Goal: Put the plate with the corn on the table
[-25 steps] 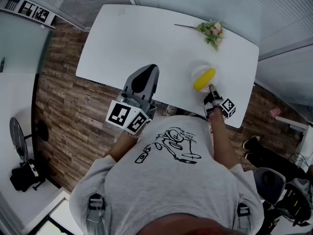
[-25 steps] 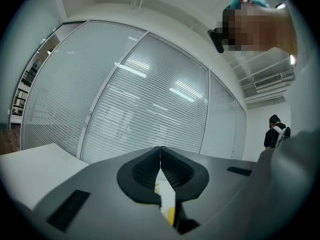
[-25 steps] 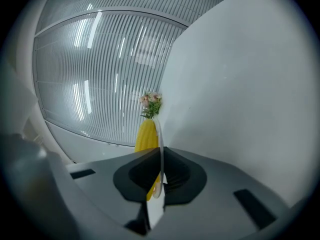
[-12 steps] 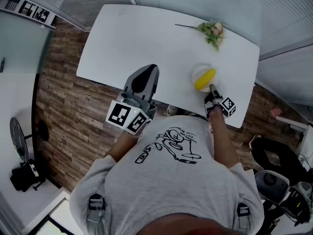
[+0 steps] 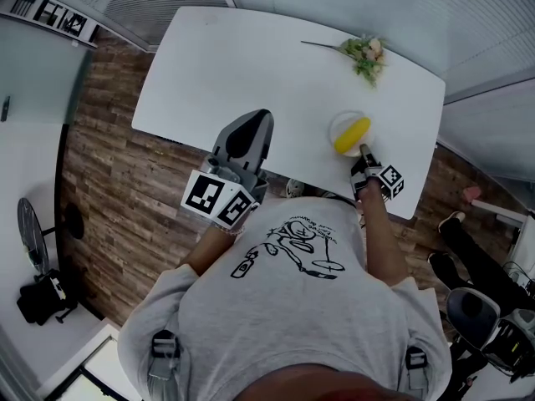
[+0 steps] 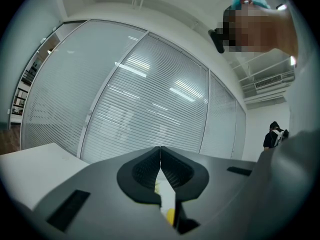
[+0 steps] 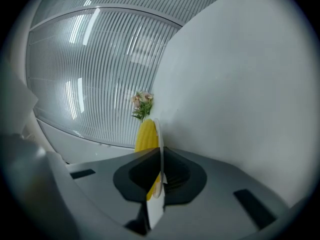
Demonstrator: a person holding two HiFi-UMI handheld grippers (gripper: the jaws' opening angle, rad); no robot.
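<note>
Plate [image 5: 346,127] position, head view: over the table [image 5: 251,65], near its front right edge, just beyond your right gripper [image 5: 363,150]. I cannot tell whether it rests on the top or hangs just above it.
Plate contents, head view: one corn [image 5: 352,134] cob lying across it, nothing else.
Flowers [image 5: 365,55], head view: at the far edge, well apart from the plate.
Left gripper [image 5: 243,132], head view: held over the near table edge, well apart from the plate.
Left gripper [image 6: 160,156], left gripper view: jaws closed tip to tip, nothing between them.
Right gripper [image 7: 161,159], right gripper view: jaws clamped on the plate [image 7: 156,134] rim, the thin edge pinched between the pads.
Corn [image 7: 147,136], right gripper view: on the plate just beyond the jaws; flowers [image 7: 142,104] past it.
Risk, tilt: you hold the plate by one rim point only, so any roll of your wrist may send the cob off.
Risk, release: letting go before the base lies flat on the table would drop or tip the plate.
Risk, edge: the plate is close to the front right edge and, if set short, could overhang.
</note>
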